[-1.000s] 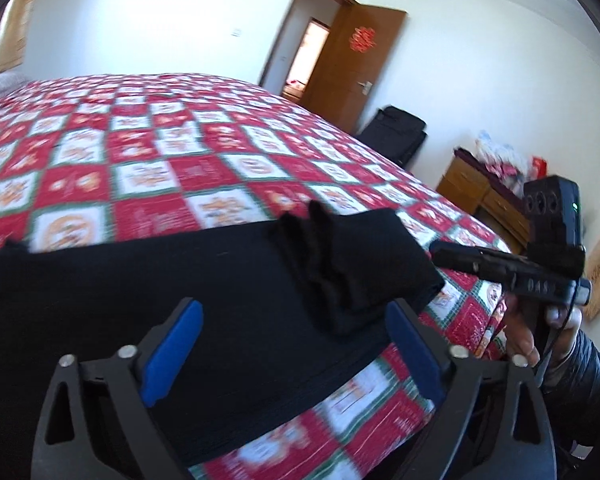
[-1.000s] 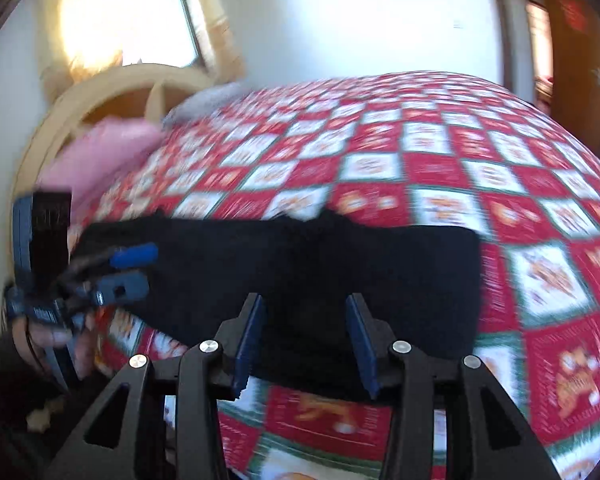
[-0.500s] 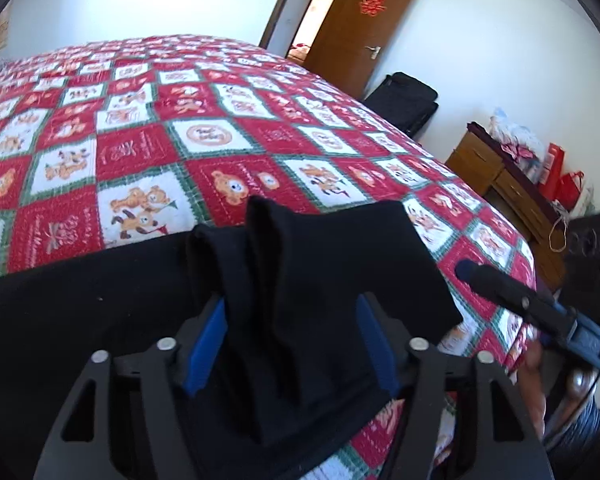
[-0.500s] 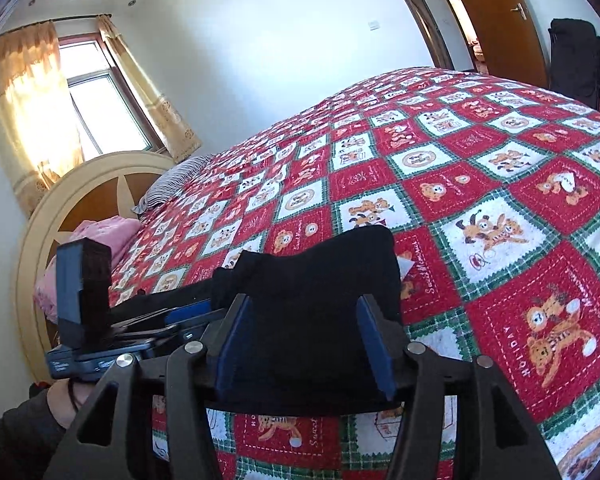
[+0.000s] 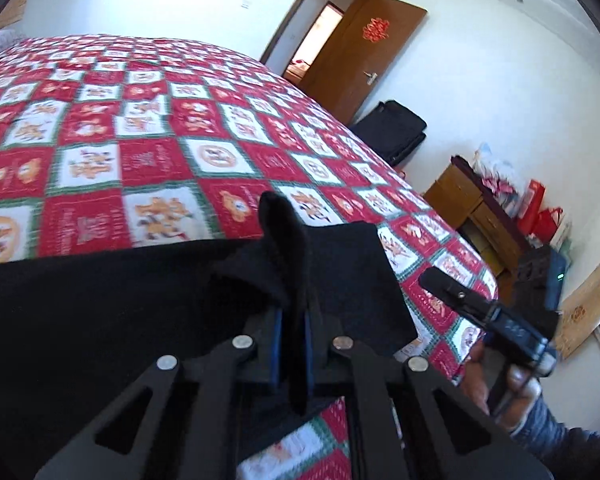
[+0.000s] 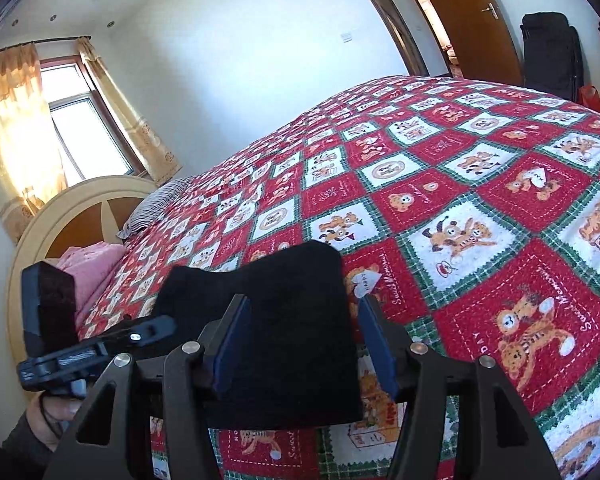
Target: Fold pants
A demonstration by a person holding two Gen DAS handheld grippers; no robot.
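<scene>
Pants [image 5: 100, 320] are lying lengthwise along the bed's [image 5: 160, 120] near edge, left gripper [image 5: 292, 344] clenching their raised fold, right gripper [image 6: 300, 344] straddling the right end, released.

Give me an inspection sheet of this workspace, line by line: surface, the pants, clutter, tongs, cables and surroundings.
Surface: bed with a red, white and green patchwork quilt, teddy-bear squares.
Job's things: black pants lie along the near edge of the bed; the end by the tongs is folded over in layers, one fold pinched up into a ridge.
Clutter: pink bedding and a striped pillow at the headboard.
Tongs: left tongs shut on the pinched ridge; right tongs open, straddling the folded end, pads apart from the cloth.
Cables: nothing seen.
Surroundings: open wooden door, black bag against the wall, wooden dresser with red bags, curtained window.
</scene>
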